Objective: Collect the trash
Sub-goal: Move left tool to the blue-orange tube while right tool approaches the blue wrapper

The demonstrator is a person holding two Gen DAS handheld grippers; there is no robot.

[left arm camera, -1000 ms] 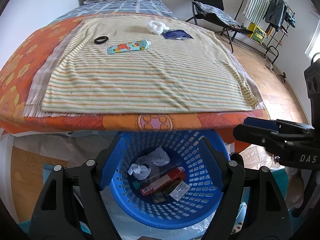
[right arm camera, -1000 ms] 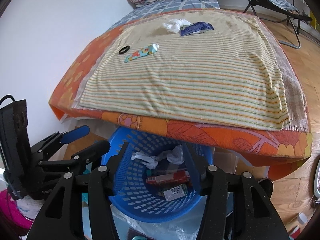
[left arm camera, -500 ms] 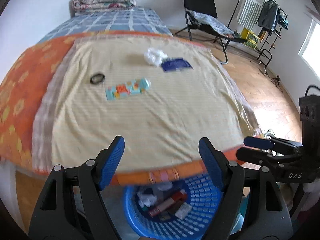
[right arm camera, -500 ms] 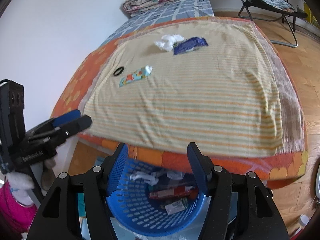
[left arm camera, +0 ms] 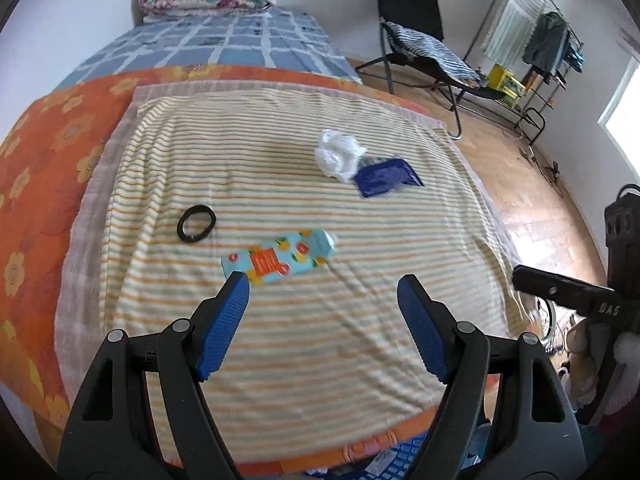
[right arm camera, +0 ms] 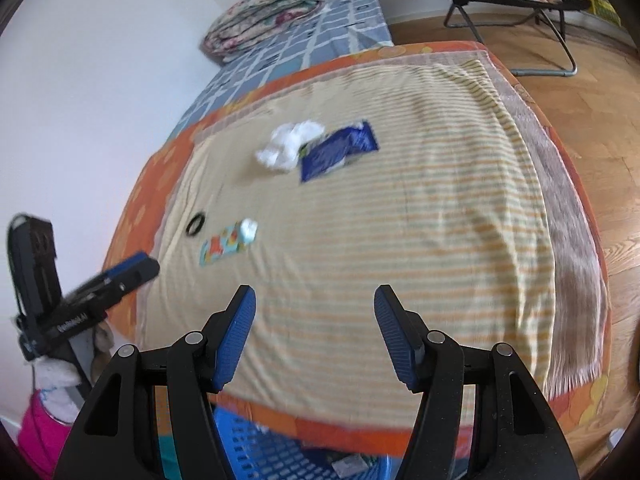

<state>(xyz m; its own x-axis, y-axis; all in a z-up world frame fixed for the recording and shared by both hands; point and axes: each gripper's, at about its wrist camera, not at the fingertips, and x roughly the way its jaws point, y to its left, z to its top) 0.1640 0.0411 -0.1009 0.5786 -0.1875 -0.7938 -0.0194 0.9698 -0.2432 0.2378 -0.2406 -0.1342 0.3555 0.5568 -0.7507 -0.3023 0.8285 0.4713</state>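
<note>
On the yellow striped blanket (left arm camera: 304,184) you had four items: a crumpled white tissue (left arm camera: 338,154), far right; a dark blue foil wrapper (left arm camera: 386,178) touching it; a black rubber ring (left arm camera: 196,224), left; a light blue printed carton (left arm camera: 280,260), near. Your left tool (left arm camera: 322,304) and right tool (right arm camera: 314,312) hung released, empty. The blue perforated plastic basket (right arm camera: 276,460) sat below the bed's near edge.

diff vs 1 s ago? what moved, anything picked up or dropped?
Both views swung up from the blue basket to out over the bed: the left gripper and right gripper left the basket and now head over the striped blanket, both open and empty. Nothing grabbed or released. The carton, black ring, white wad and blue wrapper lie where they were.
</note>
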